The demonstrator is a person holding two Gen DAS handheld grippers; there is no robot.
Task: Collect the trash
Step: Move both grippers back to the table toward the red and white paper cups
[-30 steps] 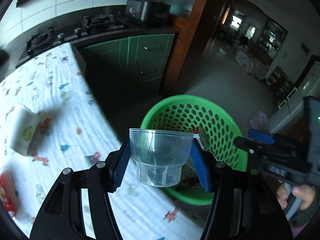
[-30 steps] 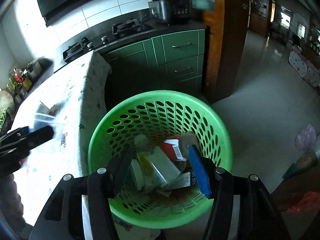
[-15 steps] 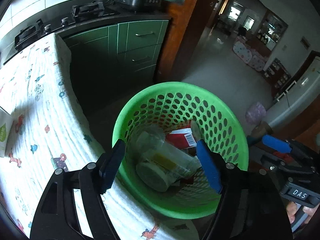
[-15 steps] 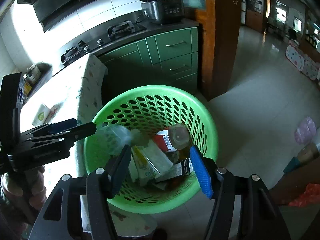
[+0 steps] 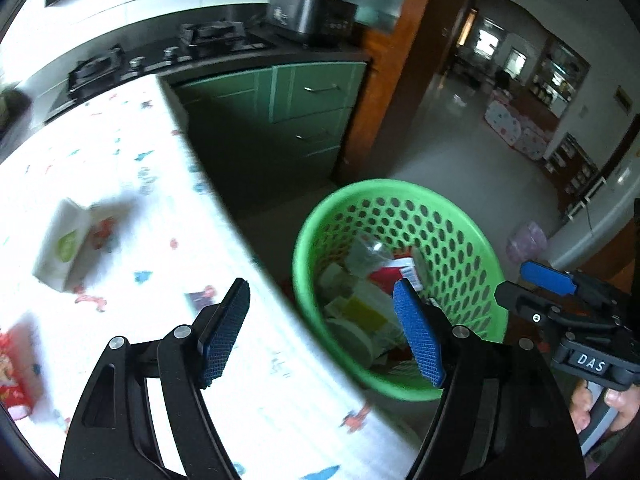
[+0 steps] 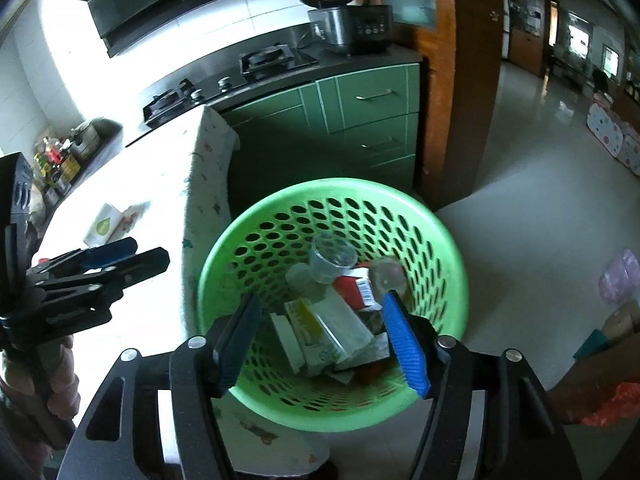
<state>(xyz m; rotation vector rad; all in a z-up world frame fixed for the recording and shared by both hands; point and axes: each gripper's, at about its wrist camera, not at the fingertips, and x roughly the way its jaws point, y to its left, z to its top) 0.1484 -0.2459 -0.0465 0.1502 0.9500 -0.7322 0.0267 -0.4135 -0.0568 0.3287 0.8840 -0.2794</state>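
The clear plastic cup [image 6: 333, 259] is lying inside the green perforated basket [image 6: 452, 280], resting on cartons and a red box [image 6: 354, 286] beside the cloth-covered table [image 5: 132, 184]. The left gripper [image 5: 320, 330] is standing released and empty over the table edge. The right gripper [image 6: 326, 340] is opening above the basket, gripping nothing.

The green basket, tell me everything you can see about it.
The green basket is a round plastic bin with a smooth rolled rim and walls pierced by rows of oval holes. It stands upright on the floor, close against the draped edge of the table. It is partly filled with trash: a clear plastic cup lying on top, a red carton, and white and yellow boxes. Neither gripper touches it; the right gripper hangs above its near rim, jaws opening with nothing between them.
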